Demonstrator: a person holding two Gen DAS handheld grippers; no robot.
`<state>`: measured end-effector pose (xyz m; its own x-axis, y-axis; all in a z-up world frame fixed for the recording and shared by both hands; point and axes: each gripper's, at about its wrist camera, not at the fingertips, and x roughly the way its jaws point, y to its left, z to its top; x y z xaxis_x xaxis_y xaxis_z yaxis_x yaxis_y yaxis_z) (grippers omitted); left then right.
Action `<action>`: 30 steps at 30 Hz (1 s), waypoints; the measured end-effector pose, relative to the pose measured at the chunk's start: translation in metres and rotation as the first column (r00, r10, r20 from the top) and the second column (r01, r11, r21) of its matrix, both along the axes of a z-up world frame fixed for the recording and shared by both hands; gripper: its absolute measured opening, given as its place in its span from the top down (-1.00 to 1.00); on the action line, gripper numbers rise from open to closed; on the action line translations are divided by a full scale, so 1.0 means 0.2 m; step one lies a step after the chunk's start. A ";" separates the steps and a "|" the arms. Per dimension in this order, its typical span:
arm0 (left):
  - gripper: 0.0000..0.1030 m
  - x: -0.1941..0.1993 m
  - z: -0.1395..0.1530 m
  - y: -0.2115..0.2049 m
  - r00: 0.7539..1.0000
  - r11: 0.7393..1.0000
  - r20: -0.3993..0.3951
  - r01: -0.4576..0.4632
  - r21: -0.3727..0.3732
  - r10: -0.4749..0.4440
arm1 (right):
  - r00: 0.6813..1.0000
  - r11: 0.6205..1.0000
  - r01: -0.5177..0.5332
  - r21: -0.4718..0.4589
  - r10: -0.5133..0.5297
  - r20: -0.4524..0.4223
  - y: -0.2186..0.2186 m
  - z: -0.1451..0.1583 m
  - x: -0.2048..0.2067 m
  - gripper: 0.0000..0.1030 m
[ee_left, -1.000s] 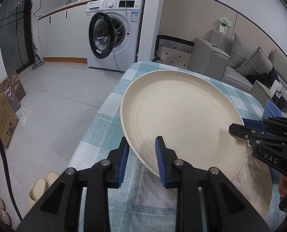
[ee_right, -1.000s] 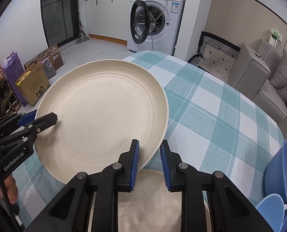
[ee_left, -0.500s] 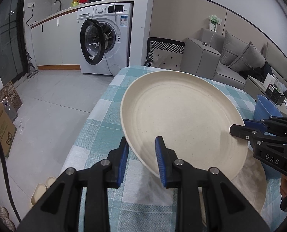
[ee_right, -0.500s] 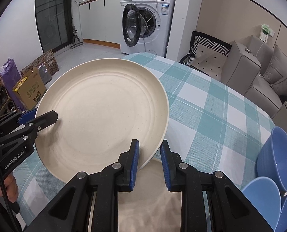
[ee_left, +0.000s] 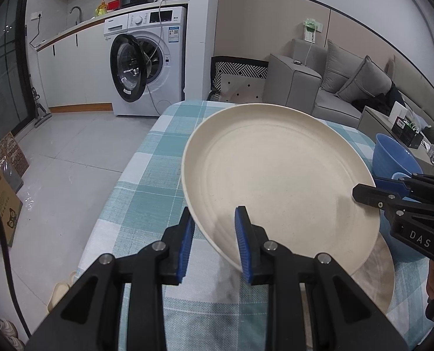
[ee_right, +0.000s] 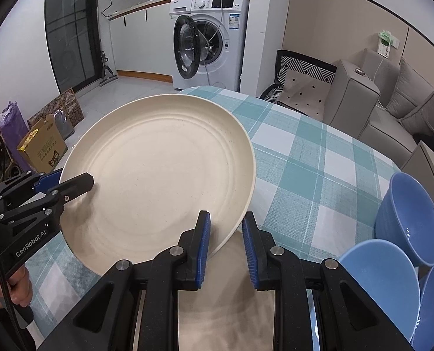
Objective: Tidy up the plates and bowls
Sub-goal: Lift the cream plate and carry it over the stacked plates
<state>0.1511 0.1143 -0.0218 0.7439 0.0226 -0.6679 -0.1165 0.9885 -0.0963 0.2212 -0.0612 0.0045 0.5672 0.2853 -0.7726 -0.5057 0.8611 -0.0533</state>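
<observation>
I see both grippers, left (ee_left: 214, 235) and right (ee_right: 225, 241), grasping the cream plate (ee_left: 275, 181) by opposite rims above the table (ee_right: 310, 158); it mostly hides a second plate (ee_right: 231, 301).

The cream plate (ee_right: 158, 175) looks like matt, faintly speckled plastic or fibre composite, with shallow concentric ridges and no shine. A second plate (ee_right: 225, 307) beneath it, low in the frame, has the same dull, sandy finish. The tabletop (ee_right: 319, 158) wears a woven checked cloth, coarse-grained and soft-looking. The blue bowls (ee_right: 407, 219) at the right are smooth and glossy, catching small highlights. Each gripper, left (ee_left: 214, 234) and right (ee_right: 225, 239), is matt black textured plastic with bright metal screw heads and ribbed blue pads (ee_right: 203, 242). The washing machine (ee_left: 149, 67) in the upper left is glossy white.
</observation>
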 end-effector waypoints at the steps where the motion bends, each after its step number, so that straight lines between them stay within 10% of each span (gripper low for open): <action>1: 0.49 -0.01 0.00 -0.01 1.000 1.000 0.001 0.002 0.002 -0.002 | 1.000 1.000 0.001 0.002 -0.001 0.000 -0.01 0.00 0.00 0.56; 30: 0.48 -0.21 -0.01 -0.25 0.997 0.996 -0.017 0.081 0.046 -0.080 | 0.999 0.999 0.032 0.036 -0.031 -0.021 -0.30 -0.03 -0.28 0.56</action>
<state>0.1088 0.0651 -0.0242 0.7344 -0.0053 -0.6787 -0.0377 0.9981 -0.0486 0.1656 -0.1205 -0.0011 0.5604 0.2959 -0.7735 -0.4792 0.8776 -0.0114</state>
